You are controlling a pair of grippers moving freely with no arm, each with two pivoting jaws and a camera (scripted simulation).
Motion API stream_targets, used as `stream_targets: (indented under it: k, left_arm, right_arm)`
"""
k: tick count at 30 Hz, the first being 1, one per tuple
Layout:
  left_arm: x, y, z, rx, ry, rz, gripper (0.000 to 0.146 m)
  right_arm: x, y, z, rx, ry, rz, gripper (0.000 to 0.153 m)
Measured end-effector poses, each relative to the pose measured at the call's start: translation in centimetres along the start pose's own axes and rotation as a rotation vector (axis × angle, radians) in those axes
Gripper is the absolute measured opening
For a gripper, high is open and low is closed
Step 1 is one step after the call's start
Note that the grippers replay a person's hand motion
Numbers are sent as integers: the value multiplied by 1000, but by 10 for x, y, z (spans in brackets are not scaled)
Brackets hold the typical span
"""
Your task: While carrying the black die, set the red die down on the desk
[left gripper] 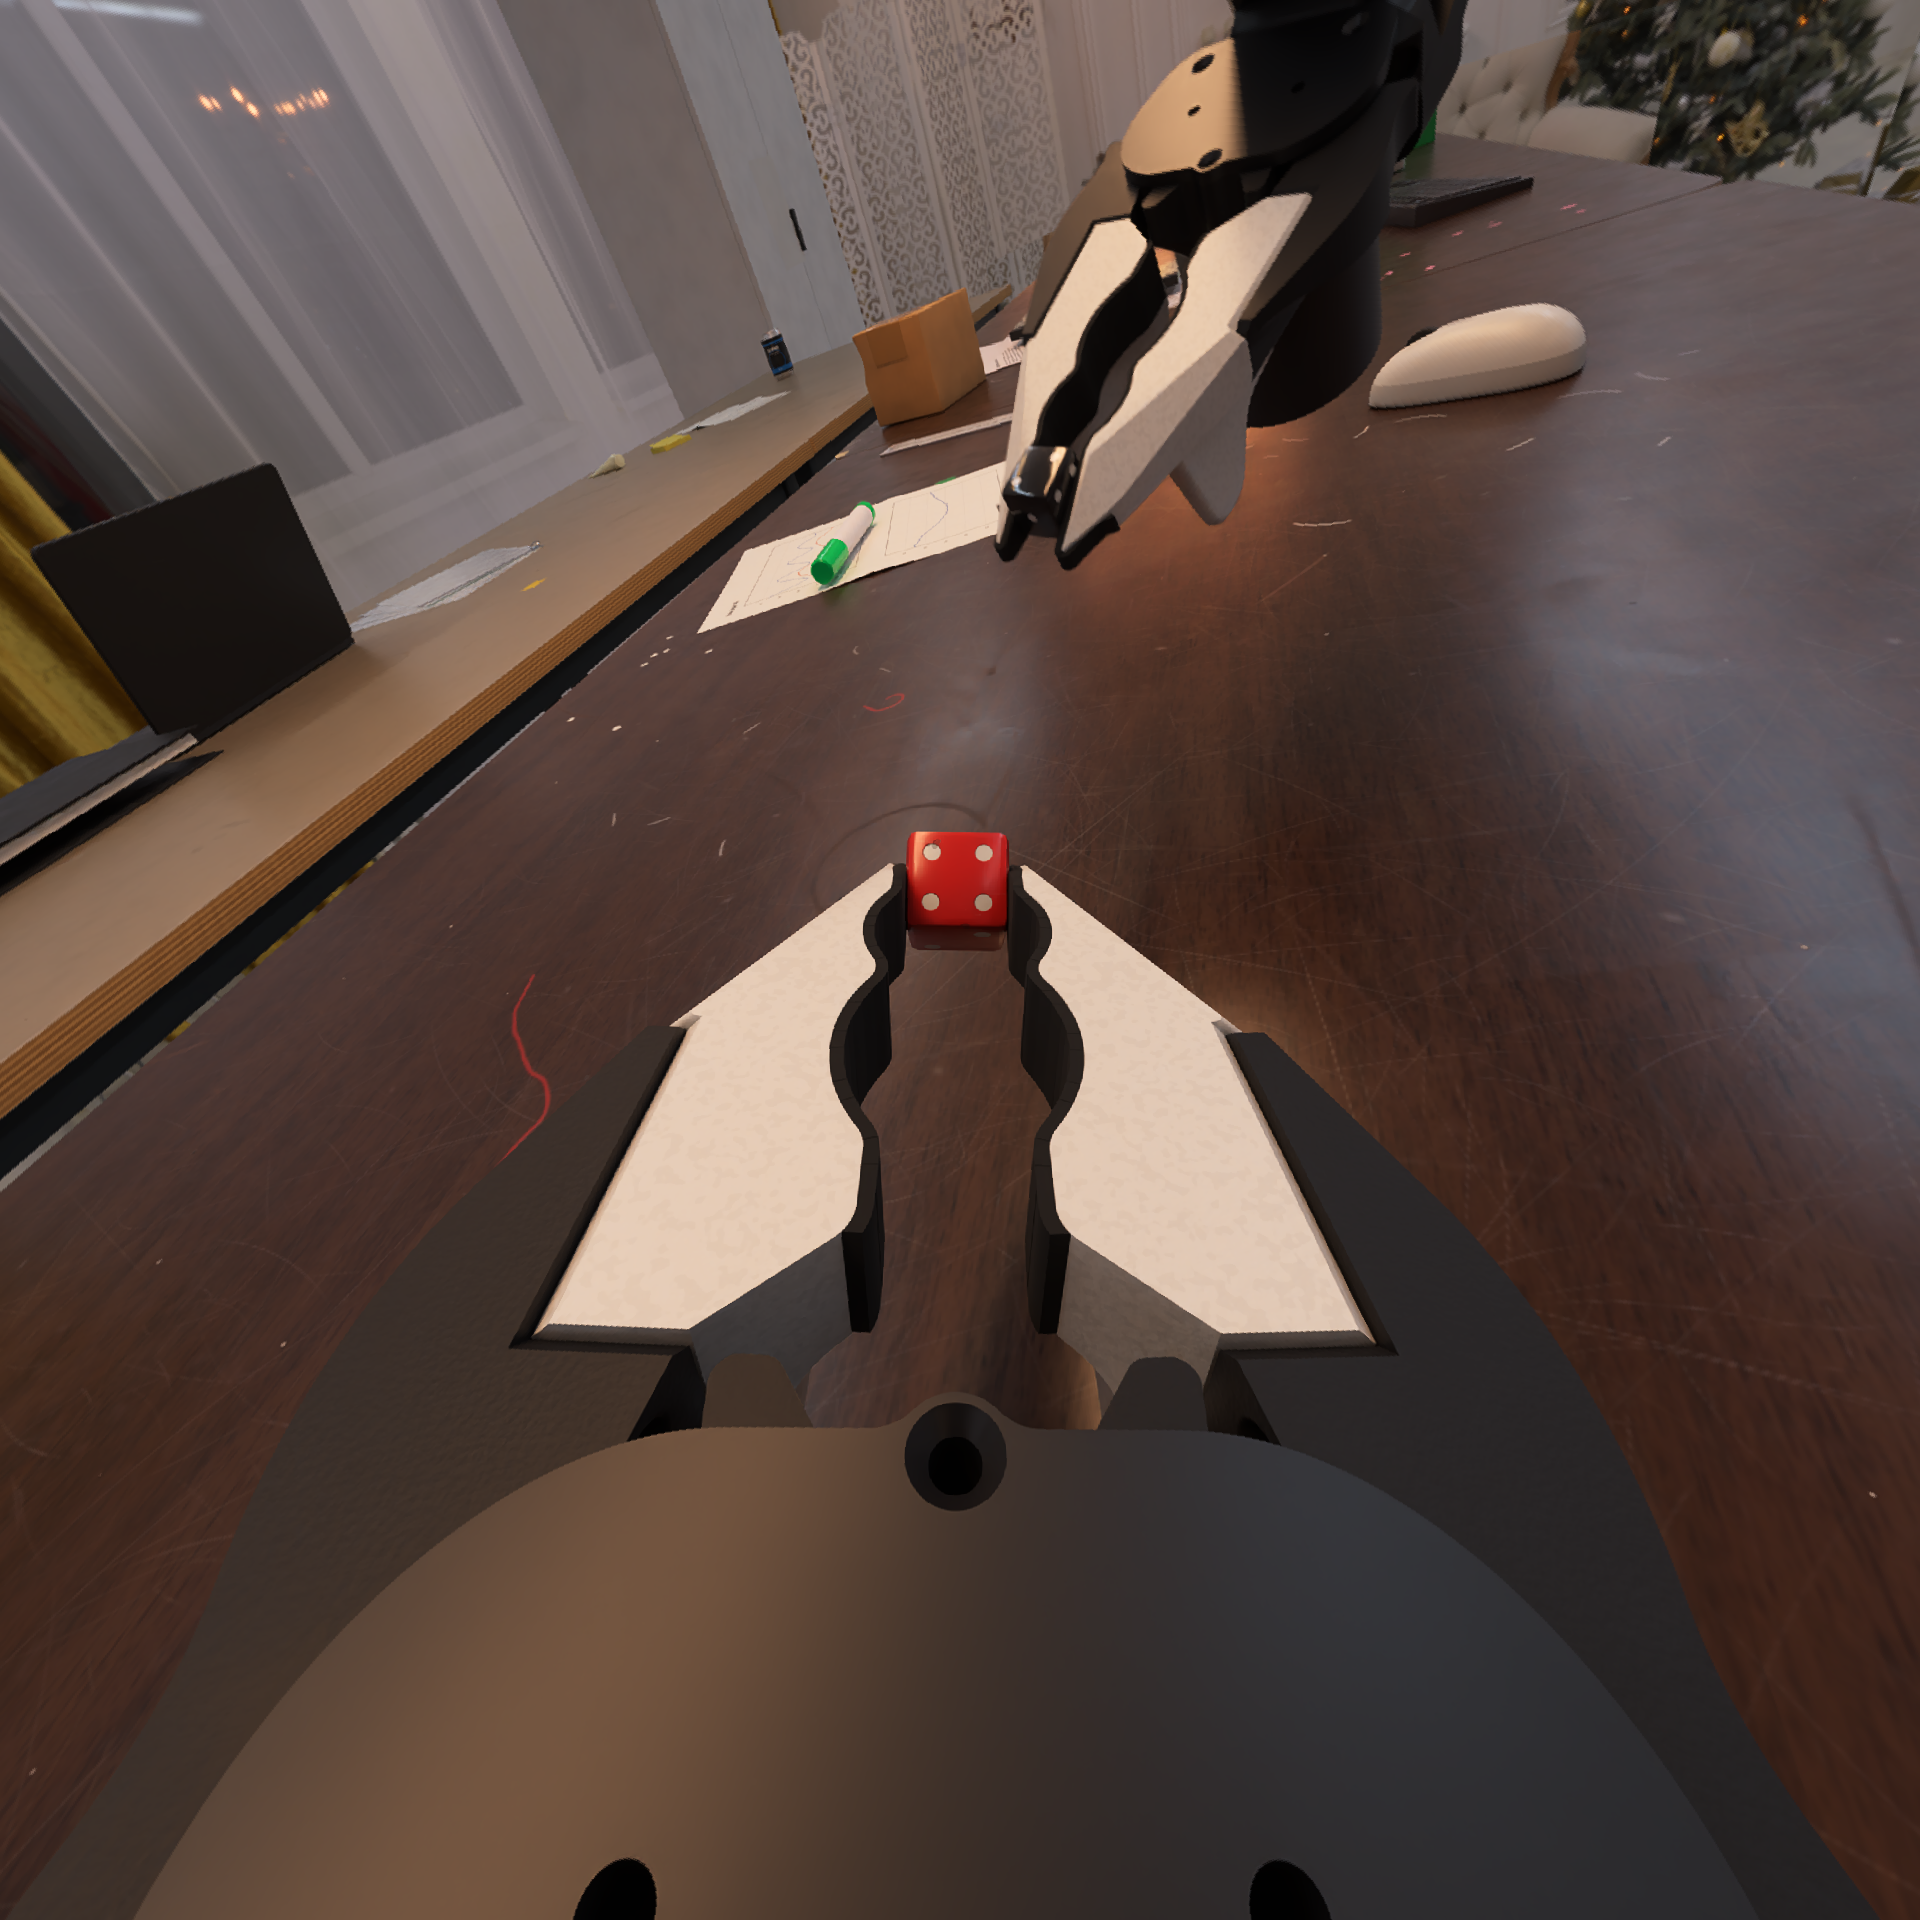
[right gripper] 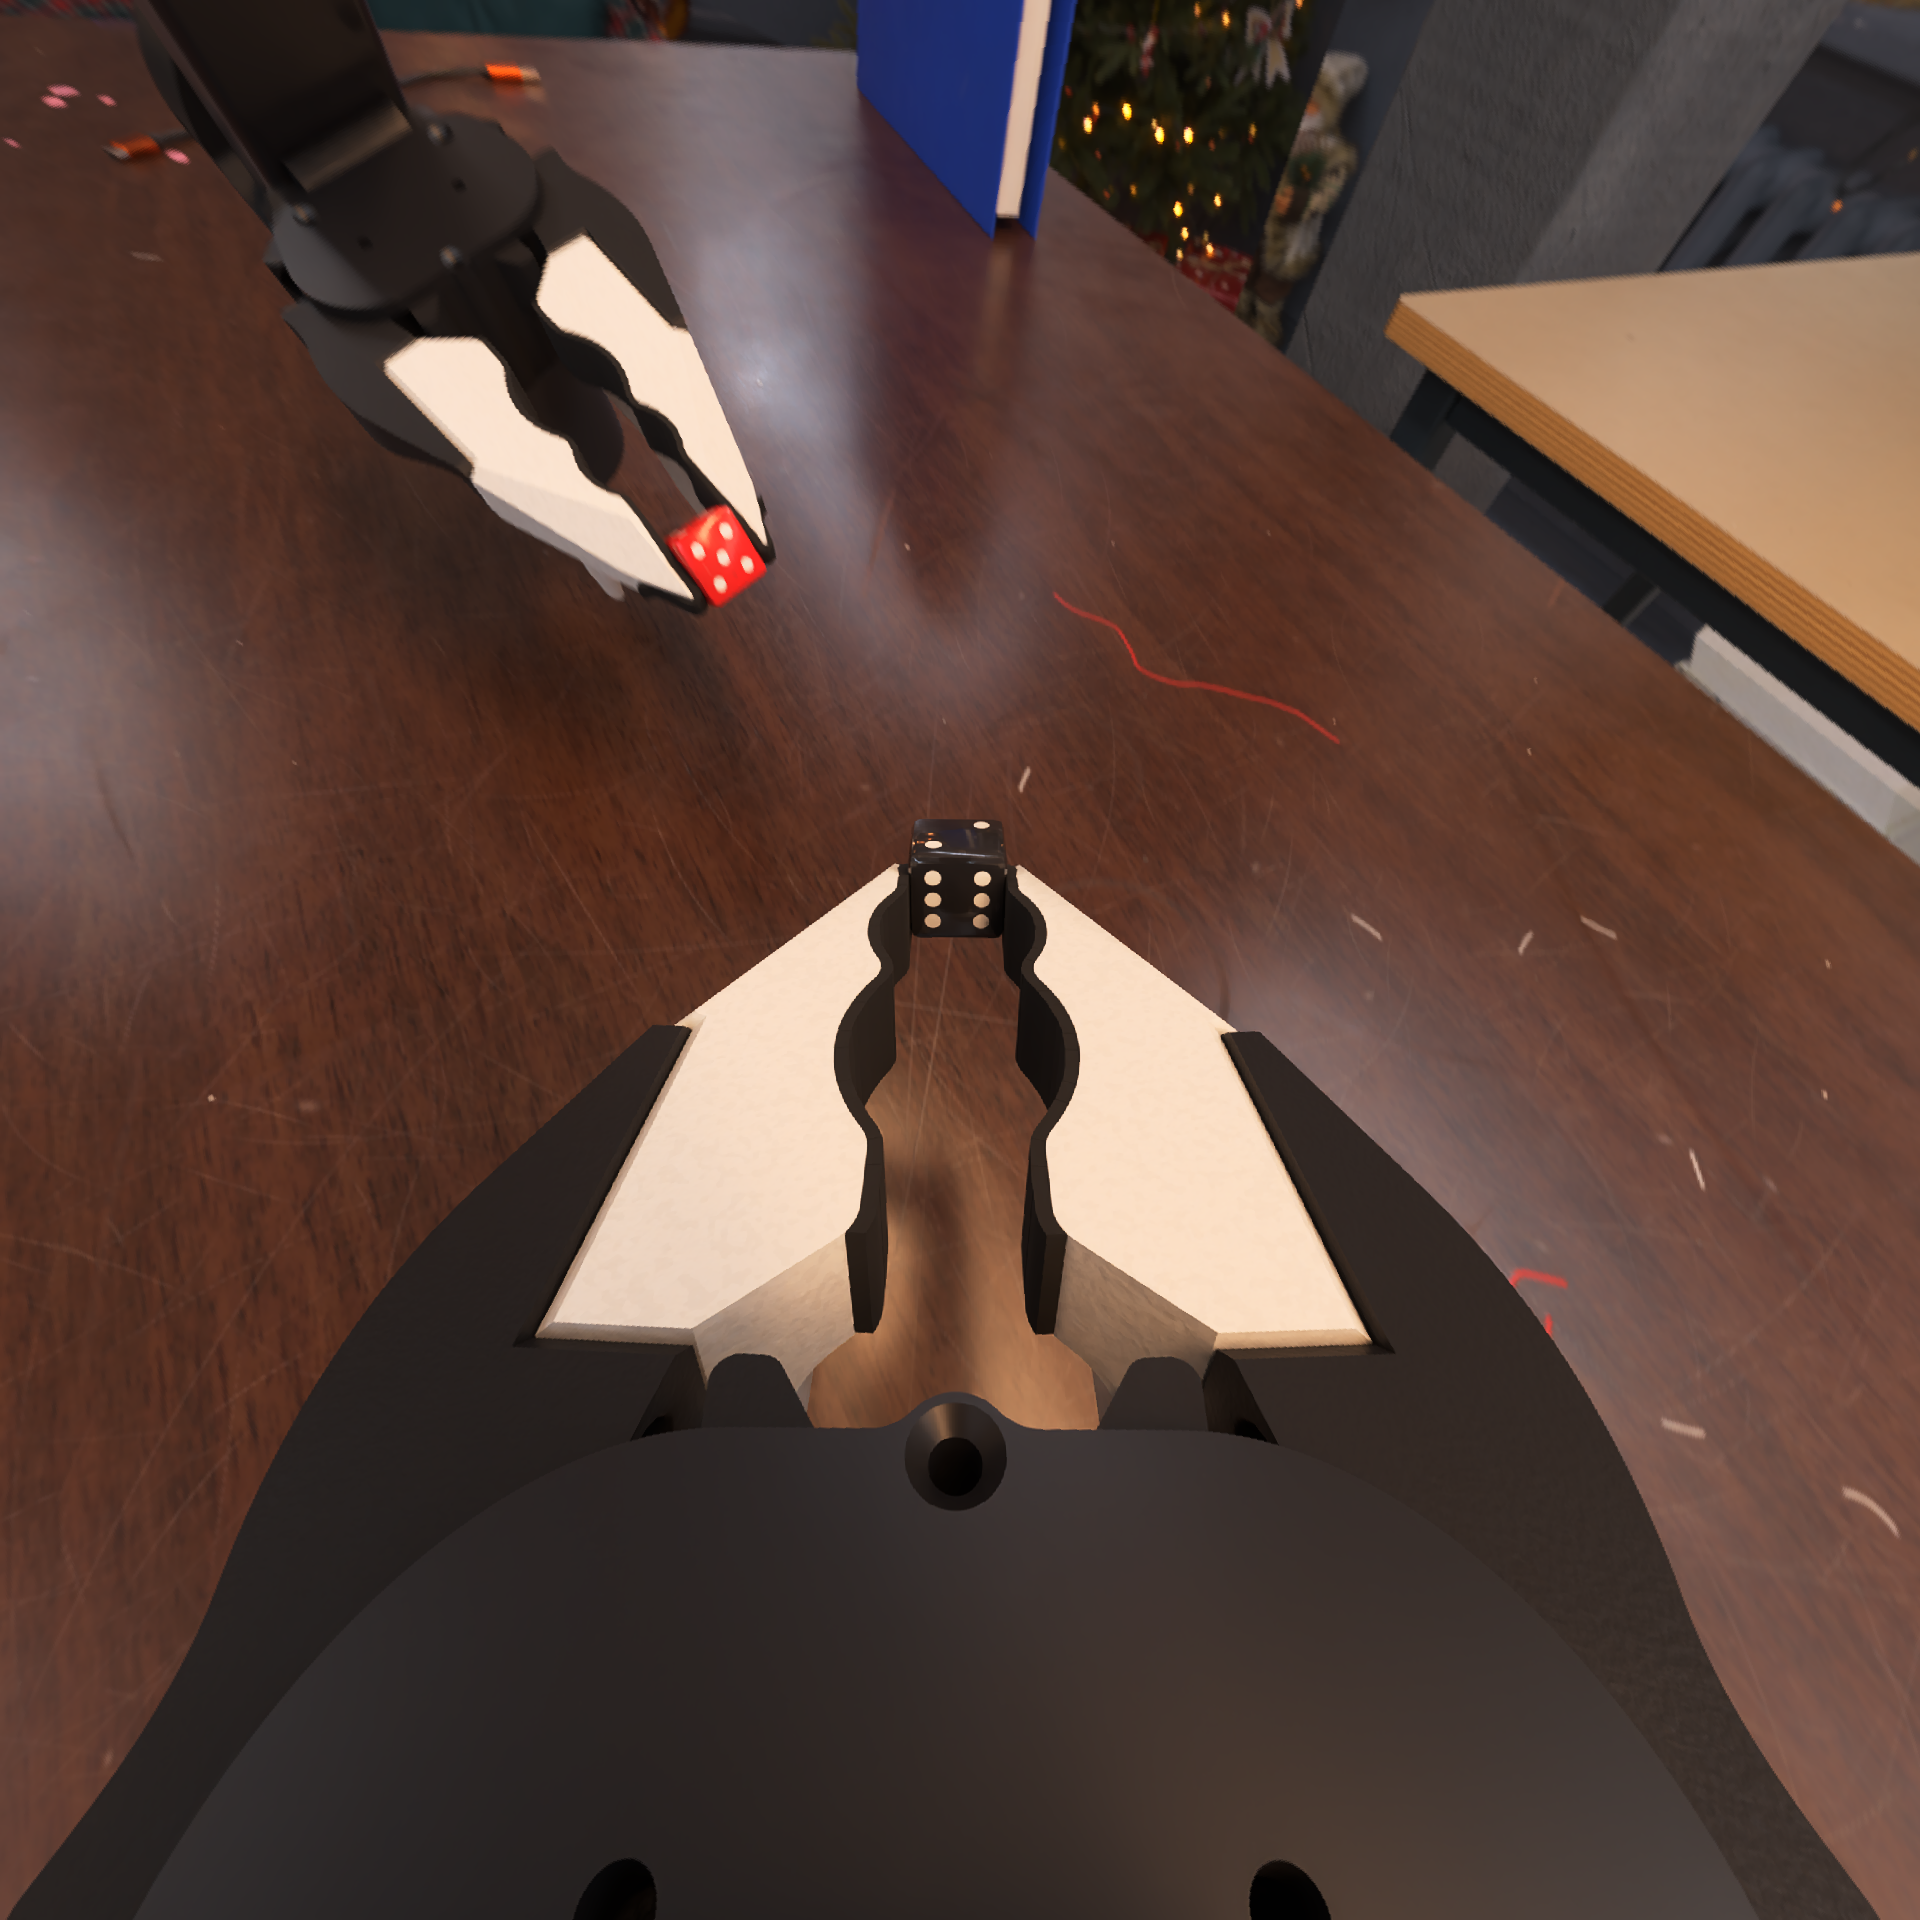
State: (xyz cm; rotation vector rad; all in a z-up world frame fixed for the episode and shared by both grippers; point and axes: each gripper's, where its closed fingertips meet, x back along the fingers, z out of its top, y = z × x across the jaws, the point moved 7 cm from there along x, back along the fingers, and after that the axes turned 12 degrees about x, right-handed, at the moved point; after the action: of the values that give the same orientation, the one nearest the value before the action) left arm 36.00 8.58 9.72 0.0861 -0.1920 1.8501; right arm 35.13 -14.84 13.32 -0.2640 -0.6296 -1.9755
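Left gripper (left gripper: 957, 883) fingers pinch the red die (left gripper: 957, 879); right gripper (right gripper: 957, 883) fingers pinch the black die (right gripper: 957, 878).

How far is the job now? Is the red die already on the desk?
Done: both dice are picked up. In hand: the right gripper carries the black die; the left gripper holds the red die at its fingertips, seemingly just above the desk. Left: lower it and open the fingers.

Soft, even indoor light glares off the glossy desk (left gripper: 1455, 831); wide-angle edges bend, backgrounds blur
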Motion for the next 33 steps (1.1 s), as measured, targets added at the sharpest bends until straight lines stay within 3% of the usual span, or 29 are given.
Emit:
stream_targets:
  k: [7, 13, 20, 33]
  left_arm:
    - [2, -4, 0, 4, 9, 29, 18]
    - [2, -5, -1, 10, 8, 38, 18]
    - [0, -5, -2, 9, -2, 33, 18]
    - [7, -14, 1, 4, 34, 99, 18]
  right_arm:
    - [8, -3, -27, -17, -98, -65, 16]
    - [31, 2, -52, -53, -205, -207, 16]
    - [47, -2, -67, -95, -206, -247, 16]
    - [37, -13, -70, -84, -175, -239, 16]
